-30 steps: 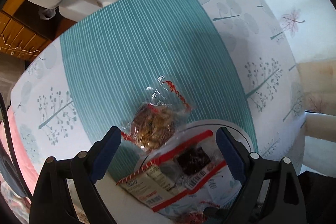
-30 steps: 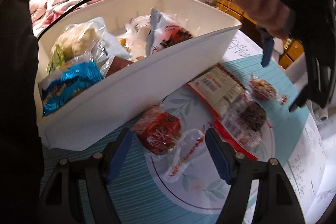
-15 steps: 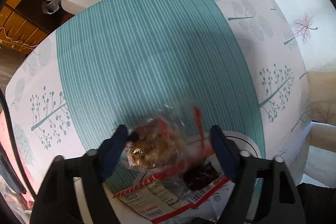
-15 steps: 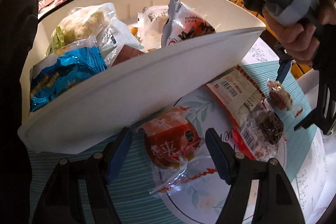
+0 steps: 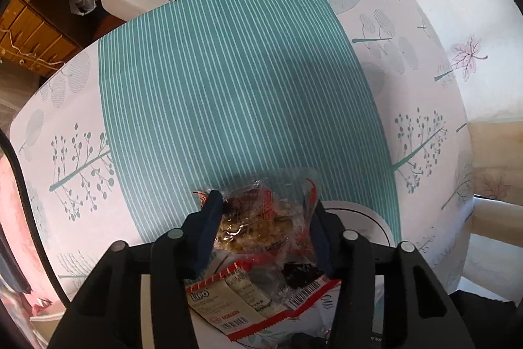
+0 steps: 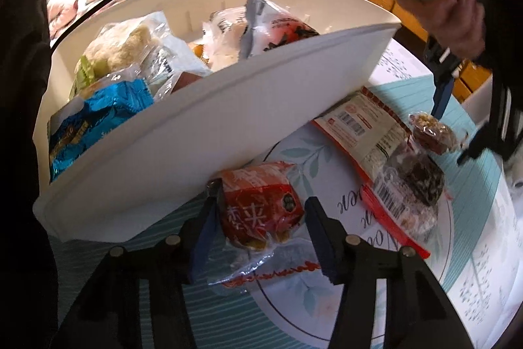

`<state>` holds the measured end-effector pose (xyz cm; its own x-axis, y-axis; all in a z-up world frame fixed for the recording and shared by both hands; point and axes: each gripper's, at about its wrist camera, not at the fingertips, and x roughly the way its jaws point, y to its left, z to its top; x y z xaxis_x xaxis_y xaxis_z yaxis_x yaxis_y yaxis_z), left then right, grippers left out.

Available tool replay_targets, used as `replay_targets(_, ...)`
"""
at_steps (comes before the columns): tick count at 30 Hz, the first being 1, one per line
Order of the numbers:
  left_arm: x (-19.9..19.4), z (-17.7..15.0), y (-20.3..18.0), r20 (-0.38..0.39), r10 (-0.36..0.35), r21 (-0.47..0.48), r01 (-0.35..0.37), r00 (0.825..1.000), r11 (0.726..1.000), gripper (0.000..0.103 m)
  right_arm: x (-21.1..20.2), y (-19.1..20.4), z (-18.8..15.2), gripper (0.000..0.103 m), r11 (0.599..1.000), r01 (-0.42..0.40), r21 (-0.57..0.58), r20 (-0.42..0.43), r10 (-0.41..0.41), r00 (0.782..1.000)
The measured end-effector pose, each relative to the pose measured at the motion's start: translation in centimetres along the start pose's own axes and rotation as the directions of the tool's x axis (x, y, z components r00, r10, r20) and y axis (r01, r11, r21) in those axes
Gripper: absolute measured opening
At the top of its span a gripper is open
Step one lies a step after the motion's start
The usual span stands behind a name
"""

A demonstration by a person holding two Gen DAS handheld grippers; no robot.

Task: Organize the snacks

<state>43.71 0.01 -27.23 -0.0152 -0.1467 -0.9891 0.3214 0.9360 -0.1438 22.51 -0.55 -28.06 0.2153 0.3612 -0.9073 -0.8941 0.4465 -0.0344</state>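
Only my right wrist view shows the white bin [image 6: 183, 149] at ten o'clock. Right gripper [image 6: 260, 218] closing around the red snack pack [image 6: 261, 208], long axis twelve-to-six; left gripper [image 5: 261, 218] closing around the nut snack [image 5: 251, 224].

The tablecloth [image 5: 228, 87] had a teal band with thin pale stripes, flanked by white printed with grey-green trees. The bin [image 6: 202, 133] was plain white, holding a shiny blue packet [image 6: 98, 116]. A red wrapper with white characters [image 6: 258, 208] lay before it.
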Motion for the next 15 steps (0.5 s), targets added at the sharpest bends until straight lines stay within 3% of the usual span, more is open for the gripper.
replay_targets(8,-1.9,-0.7,-0.2,0.028,0.011,-0.022,-0.011,1.000,1.000,0.027,-0.5,-0.7,-0.6,0.053,0.995,0.010,0.096,-0.036,-0.006,0.999)
replay_targets(15,-4.1,-1.0,-0.5,0.054,0.030,-0.057,-0.027,0.998,0.998,0.016,-1.6,-1.4,-2.5,0.053,0.963,0.025,0.269,-0.066,-0.008,0.998)
